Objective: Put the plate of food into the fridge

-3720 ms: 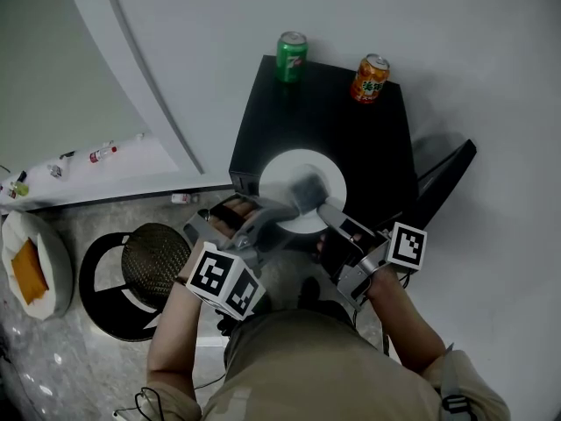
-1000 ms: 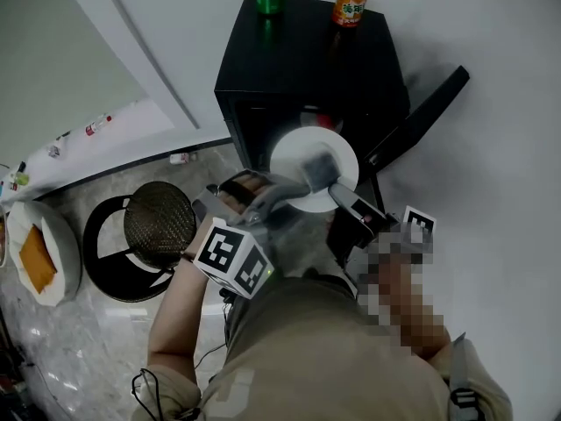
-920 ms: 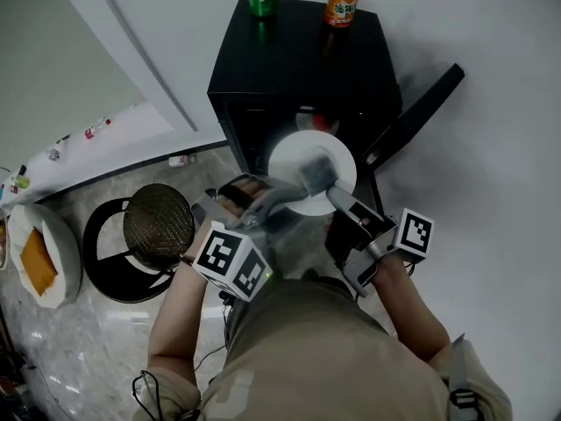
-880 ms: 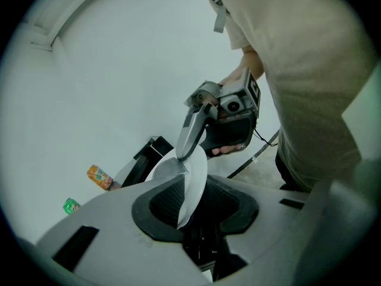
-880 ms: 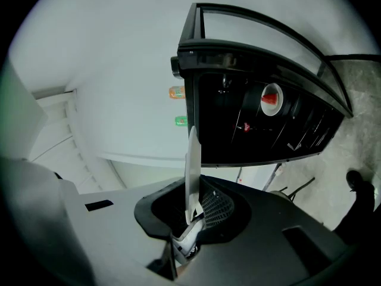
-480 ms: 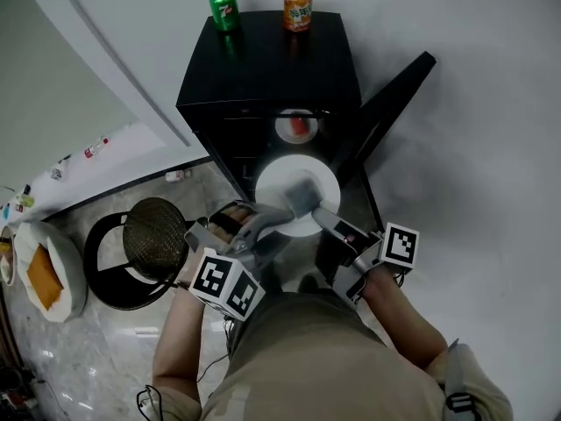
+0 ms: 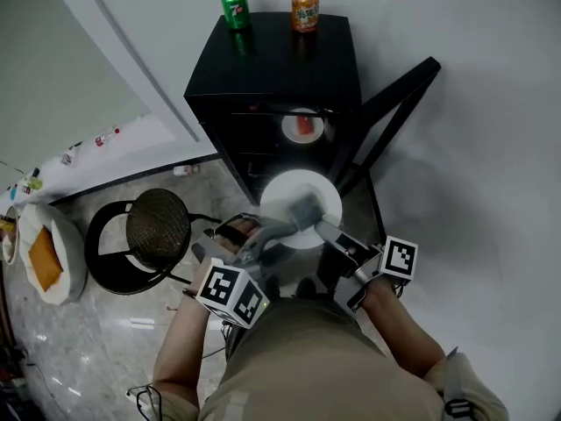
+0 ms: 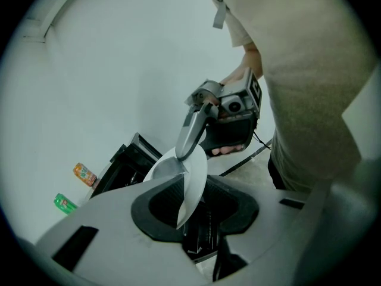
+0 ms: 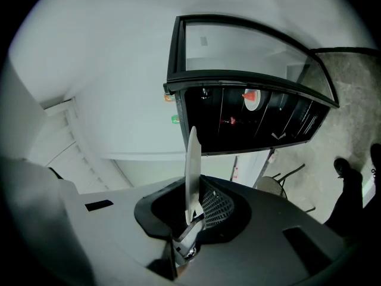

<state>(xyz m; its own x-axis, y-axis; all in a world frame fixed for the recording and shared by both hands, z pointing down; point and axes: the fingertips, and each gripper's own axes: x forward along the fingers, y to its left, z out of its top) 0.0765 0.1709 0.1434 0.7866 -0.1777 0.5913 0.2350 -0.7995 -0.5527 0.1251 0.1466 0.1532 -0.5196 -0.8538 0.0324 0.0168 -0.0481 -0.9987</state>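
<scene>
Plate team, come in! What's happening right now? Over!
Shut on white plate: left hand-held gripper, right hand-held gripper. Plate in front of fridge, not yet inside; door open. Dish with something red sits inside.

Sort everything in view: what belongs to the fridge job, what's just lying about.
Job: white plate, left gripper and right gripper both clamping its rim, black fridge, its open door.
Lying about: green can, orange can on the fridge top, round stool.

The boxy black fridge (image 7: 280, 60) stood open at upper centre, black door (image 7: 390, 114) swung right; a small white dish (image 7: 302, 127) (bearing red food) occupied its shelf; a round mesh stool (image 7: 158, 231) blocked the left.
</scene>
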